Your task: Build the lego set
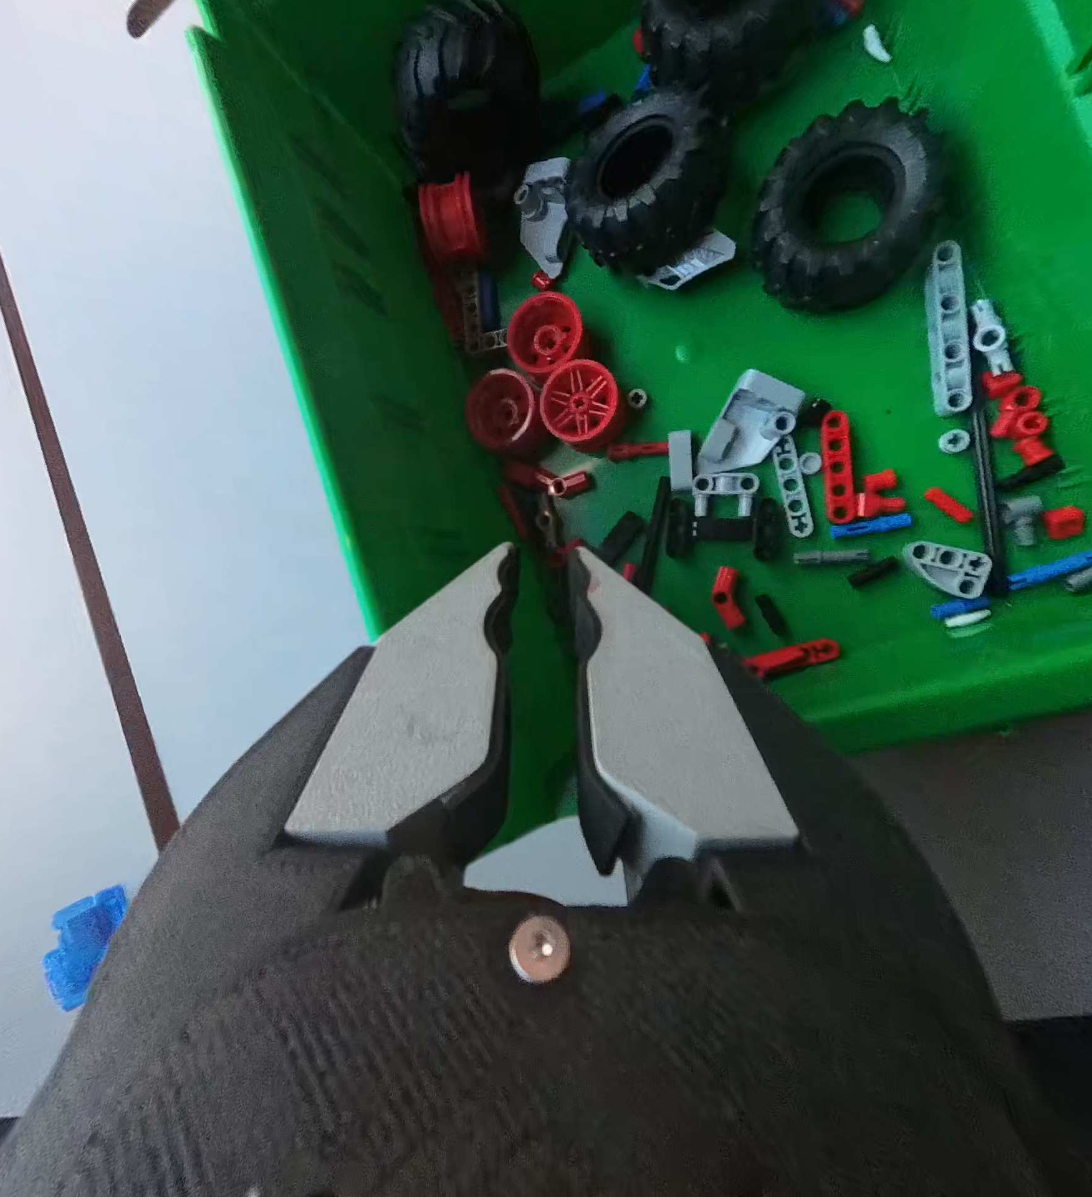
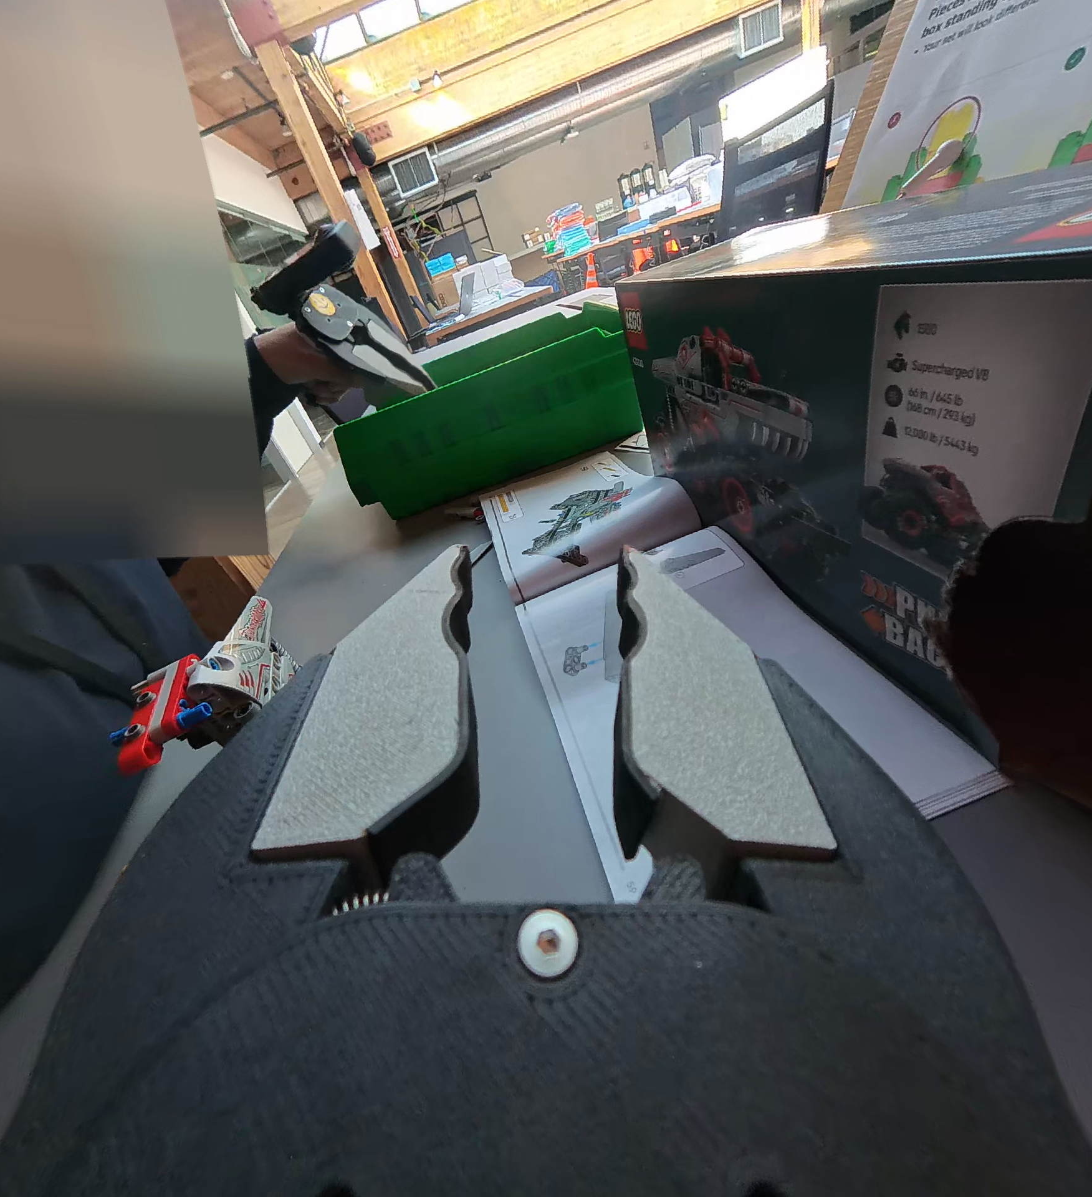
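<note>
**Build barely begun: most parts loose in the bin**

Progress looks early, judging from how much lies unassembled; the set's box [image 2: 880, 414] stands on the counter [image 2: 517, 745] at the right, with the open instruction booklet [image 2: 757, 648] lying flat against its foot; the green bin [image 1: 789, 337] sits beyond the booklet and holds nearly everything; four black tyres [image 1: 848, 207] lie bare of rims, three red wheel hubs [image 1: 579, 405] are clustered apart from them near the bin's left wall, and grey beams [image 1: 948, 327], red connectors and blue pins [image 1: 870, 526] are scattered over the floor of the bin.

What is done amounts to one small sub-assembly [image 2: 200, 693], red and grey with blue pins, resting on the counter just left of the right gripper [image 2: 540, 563]; tyres, hubs and most of the frame are left.

The left gripper [image 1: 543, 557] hangs over the bin's near-left corner, jaws narrowly parted above small red and black pieces, grasping nothing that shows; the right gripper lies low over the counter and booklet, jaws released and empty.
</note>
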Motion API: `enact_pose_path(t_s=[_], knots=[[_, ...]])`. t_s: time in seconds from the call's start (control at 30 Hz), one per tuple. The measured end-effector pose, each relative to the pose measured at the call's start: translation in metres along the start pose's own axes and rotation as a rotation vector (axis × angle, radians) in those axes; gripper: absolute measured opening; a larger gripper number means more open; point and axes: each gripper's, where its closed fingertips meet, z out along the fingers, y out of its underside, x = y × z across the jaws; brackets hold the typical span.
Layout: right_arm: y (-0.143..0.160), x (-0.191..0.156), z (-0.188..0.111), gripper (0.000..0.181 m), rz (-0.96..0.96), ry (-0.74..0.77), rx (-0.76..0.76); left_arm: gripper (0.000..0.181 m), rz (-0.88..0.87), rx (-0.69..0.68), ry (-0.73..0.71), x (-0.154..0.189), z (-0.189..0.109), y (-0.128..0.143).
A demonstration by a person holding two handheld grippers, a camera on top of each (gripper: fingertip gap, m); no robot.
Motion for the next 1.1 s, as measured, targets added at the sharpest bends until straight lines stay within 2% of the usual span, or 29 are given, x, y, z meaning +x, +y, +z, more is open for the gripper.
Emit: enact_pose_path(t_s=[0.03, 0.13, 0.2, 0.3, 0.4, 0.47, 0.5, 0.6, 0.67, 0.77, 0.87, 0.9, 1.0, 1.1], knots=[[0.0, 0.0, 0.0, 0.042, 0.001, 0.001, -0.001, 0.009, 0.017, -0.008, 0.044, 0.007, 0.0, 0.003], [0.0, 0.001, 0.0, 0.043, 0.01, 0.001, 0.0, 0.01, 0.073, -0.055, 0.256, 0.037, 0.002, 0.011], [0.0, 0.002, 0.0, 0.043, 0.013, 0.002, 0.002, 0.014, 0.141, -0.177, 0.409, 0.058, 0.005, 0.028], [0.0, 0.002, 0.0, 0.043, 0.012, 0.003, 0.002, 0.012, 0.202, -0.312, 0.352, 0.053, 0.022, 0.04], [-0.001, 0.002, -0.001, 0.042, 0.013, 0.006, 0.006, 0.011, 0.254, -0.349, 0.385, 0.062, 0.025, 0.038], [-0.002, 0.002, -0.001, 0.043, 0.017, 0.006, 0.012, 0.011, 0.281, -0.352, 0.212, 0.041, 0.038, 0.031], [-0.002, 0.002, -0.002, 0.043, 0.018, 0.005, 0.014, 0.01, 0.277, -0.348, 0.164, 0.034, 0.043, 0.027], [-0.002, 0.002, -0.002, 0.042, 0.018, 0.005, 0.015, 0.011, 0.239, -0.278, 0.227, 0.043, 0.043, 0.012], [-0.002, 0.004, -0.002, 0.043, 0.021, 0.013, 0.019, 0.01, 0.217, -0.18, 0.246, 0.048, 0.039, -0.005], [-0.004, 0.007, -0.004, 0.043, 0.038, 0.025, 0.033, 0.01, 0.241, -0.09, 0.386, 0.076, 0.024, -0.014], [-0.006, 0.01, -0.005, 0.043, 0.058, 0.031, 0.046, 0.012, 0.344, -0.104, 0.535, 0.106, 0.011, -0.003], [-0.006, 0.011, -0.005, 0.043, 0.061, 0.033, 0.047, 0.014, 0.367, -0.121, 0.524, 0.107, 0.012, -0.001], [-0.005, 0.011, -0.005, 0.043, 0.053, 0.041, 0.043, 0.015, 0.337, -0.102, 0.328, 0.078, 0.02, -0.01], [-0.005, 0.01, -0.005, 0.043, 0.042, 0.047, 0.041, 0.01, 0.213, 0.02, 0.323, 0.064, 0.009, -0.028]])
